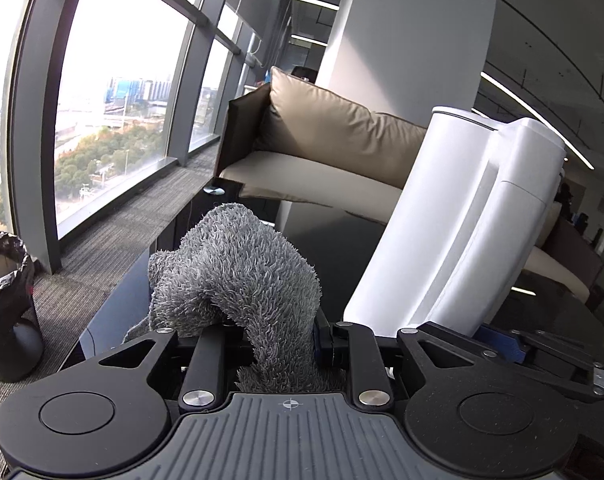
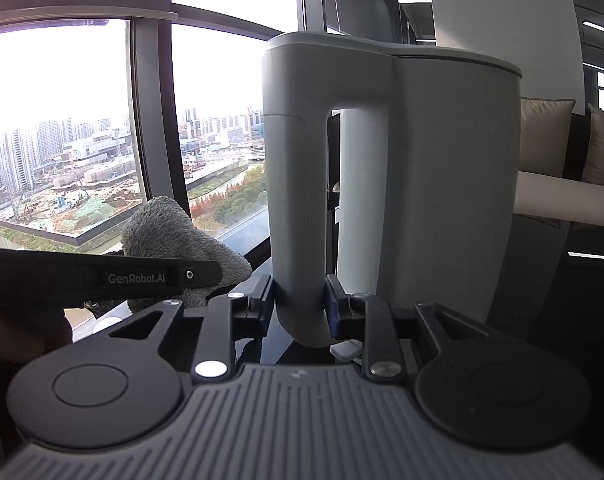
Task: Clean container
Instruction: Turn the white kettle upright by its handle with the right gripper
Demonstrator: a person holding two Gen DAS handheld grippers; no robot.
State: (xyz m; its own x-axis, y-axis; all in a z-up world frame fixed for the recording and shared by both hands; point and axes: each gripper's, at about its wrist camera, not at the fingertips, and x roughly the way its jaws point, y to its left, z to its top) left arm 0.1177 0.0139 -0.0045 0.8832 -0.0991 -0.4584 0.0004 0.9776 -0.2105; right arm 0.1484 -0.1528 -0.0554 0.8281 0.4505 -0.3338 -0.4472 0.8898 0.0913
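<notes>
A tall white kettle-like container [image 2: 445,184] with a lid and a big handle [image 2: 294,200] stands upright in the right wrist view. My right gripper [image 2: 300,304] is shut on the lower part of that handle. In the left wrist view the same container [image 1: 457,224] leans to the right of my left gripper [image 1: 276,332], which is shut on a fluffy grey cloth [image 1: 238,276]. The cloth bunches up above the fingers, just left of the container without touching it. The cloth [image 2: 174,240] and the left gripper's black body [image 2: 102,276] also show at the left of the right wrist view.
A glossy black table [image 1: 325,236] lies under both grippers. Behind it stands a beige sofa [image 1: 333,148] with cushions. A black bin [image 1: 6,304] with a liner stands on the carpet at the left, beside tall windows [image 1: 114,92]. A white pillar [image 1: 413,40] rises behind the sofa.
</notes>
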